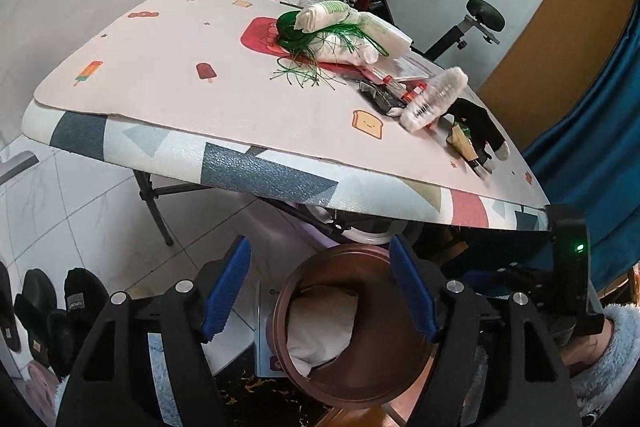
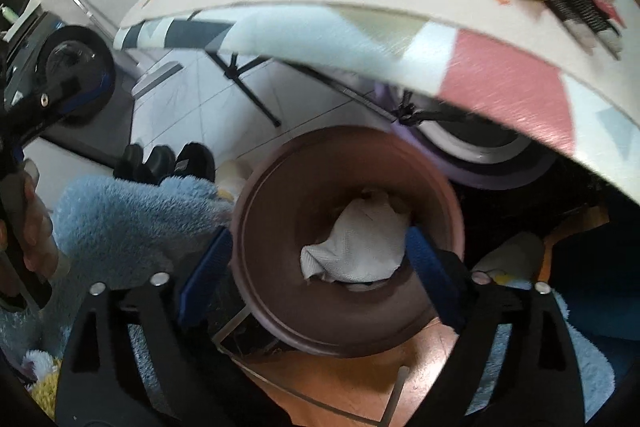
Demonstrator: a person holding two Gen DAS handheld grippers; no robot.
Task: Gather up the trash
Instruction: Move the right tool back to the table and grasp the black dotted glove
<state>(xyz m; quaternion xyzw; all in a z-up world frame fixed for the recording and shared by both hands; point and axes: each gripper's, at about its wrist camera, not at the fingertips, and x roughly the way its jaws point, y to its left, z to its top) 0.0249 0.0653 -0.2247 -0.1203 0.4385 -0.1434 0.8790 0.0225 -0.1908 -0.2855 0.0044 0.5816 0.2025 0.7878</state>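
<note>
Below my tongs stands the bin (image 2: 348, 239), in front of the table (image 1: 168, 143) edge, with a crumpled tissue (image 2: 356, 247) lying inside it. On the table, clutter sits toward the far right: a bag (image 1: 344, 27), a bottle (image 1: 434, 99). Slippers (image 1: 60, 311) lie on the floor, left.

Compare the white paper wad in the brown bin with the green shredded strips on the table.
The paper wad is one white crumpled lump; the green strips are many thin loose strands. The wad lies inside the brown bin on the floor; the strips are spread on the table, some trailing off a white bundle. Both lie free of any tongs.
</note>
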